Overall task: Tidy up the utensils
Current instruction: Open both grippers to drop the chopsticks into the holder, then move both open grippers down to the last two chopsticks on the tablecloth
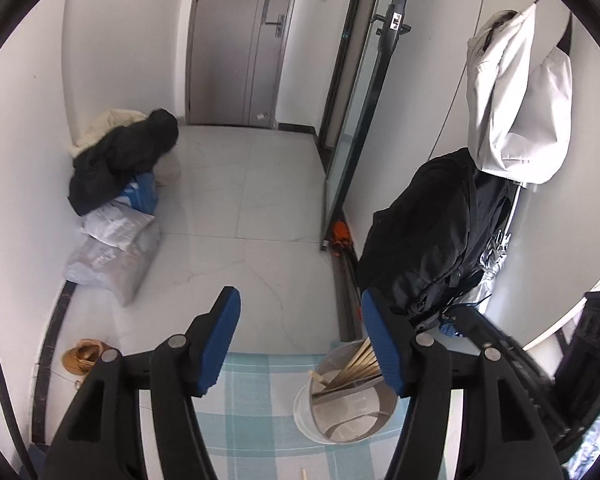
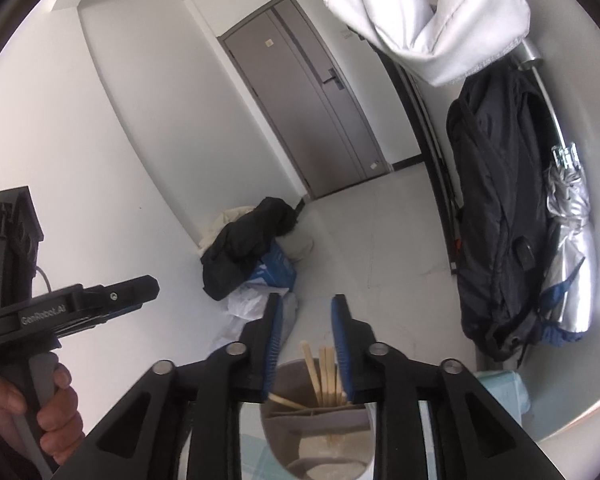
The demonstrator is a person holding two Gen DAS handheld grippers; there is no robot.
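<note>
left gripper [image 1: 300,320]: jaws wide apart, blue pads clear of everything, nothing held. Hovers over the near edge of the table, pointing down toward the floor.
right gripper [image 2: 306,330]: jaws narrow but parted. Chopstick tips show in the gap between the pads; can't tell whether the pads press on them.
chopsticks [image 1: 358,368]: bundle of pale wooden sticks standing tilted inside the holder, tops fanned out above the rim. One stick leans lower across the opening.
holder [image 1: 340,420]: round metal cup with a clear rim, upright on the tablecloth, just beside the left gripper's right-hand finger in the left wrist view. Directly under the right gripper in the right wrist view.
tablecloth [image 1: 260,400]: blue-and-white check, covers the table edge.
stray stick [image 1: 303,473]: pale tip lying on the cloth at the bottom of the left view, apart from the holder.
hand [image 2: 40,408]: grips the grey handle of the left gripper, seen at the left of the right wrist view.
background: grey door [image 1: 240,40], pile of clothes and bags [image 1: 116,184] by the wall, dark backpack [image 1: 432,232] hanging on the right.
</note>
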